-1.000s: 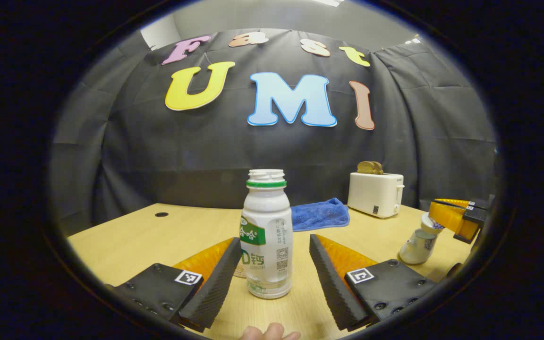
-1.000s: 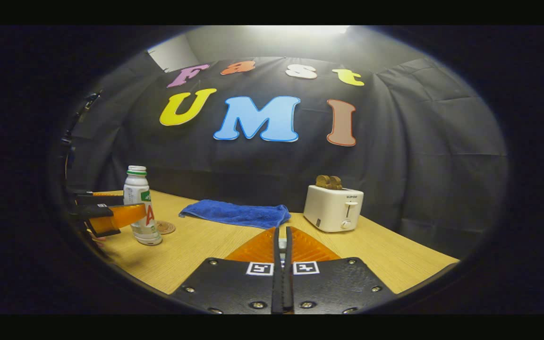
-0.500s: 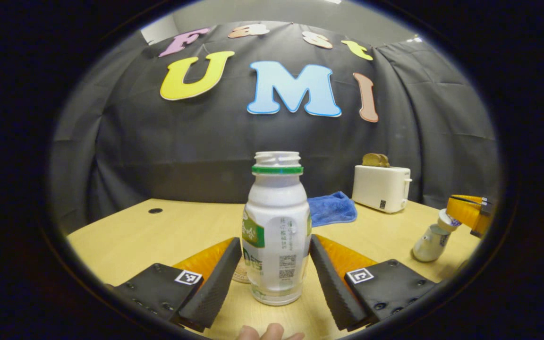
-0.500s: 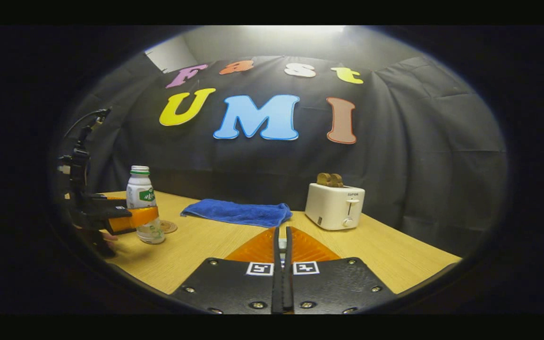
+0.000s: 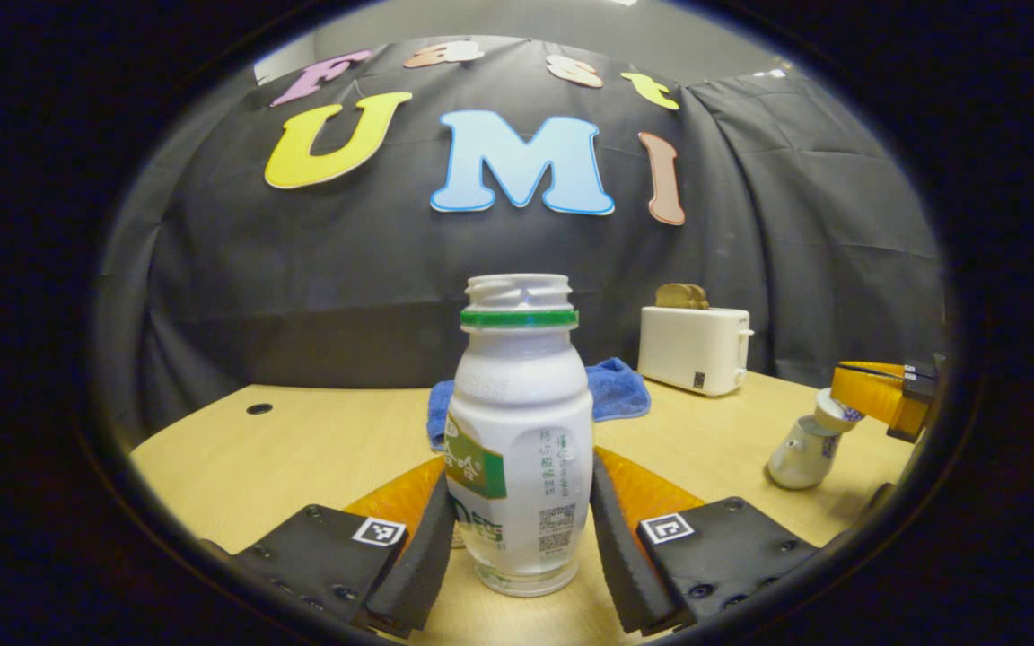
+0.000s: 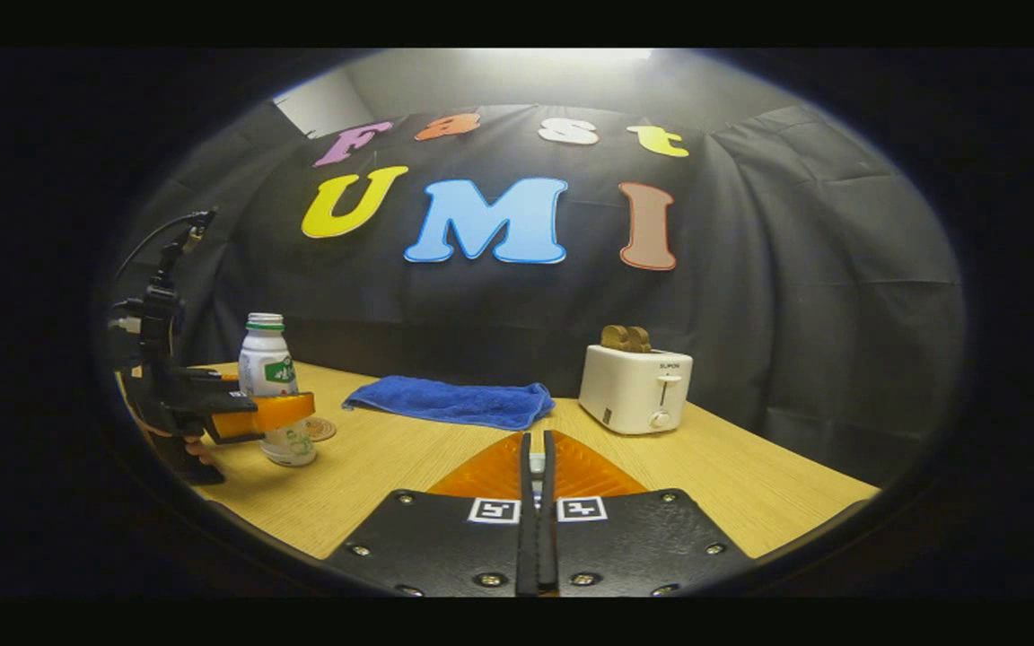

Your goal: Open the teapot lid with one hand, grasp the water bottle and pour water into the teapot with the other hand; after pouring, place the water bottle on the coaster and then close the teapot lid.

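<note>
Just behind water bottle (image 5: 520, 449): blue towel (image 5: 611, 390), toaster (image 5: 693, 349) w/ bread

Blue towel (image 6: 450, 403) flat on wooden table (image 6: 732, 484); white toaster (image 6: 635, 388) just beside it, bread (image 6: 625, 338) in slots.

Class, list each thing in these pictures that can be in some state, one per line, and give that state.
Water bottle: uncapped, upright on the table, between the left gripper's fingers.
Left gripper: fingers against the bottle's sides.
Right gripper: fingers shut on the teapot lid.
Teapot: upright, lid lifted off.
Toaster: bread sticking out on top.
Blue towel: lying flat.
</note>
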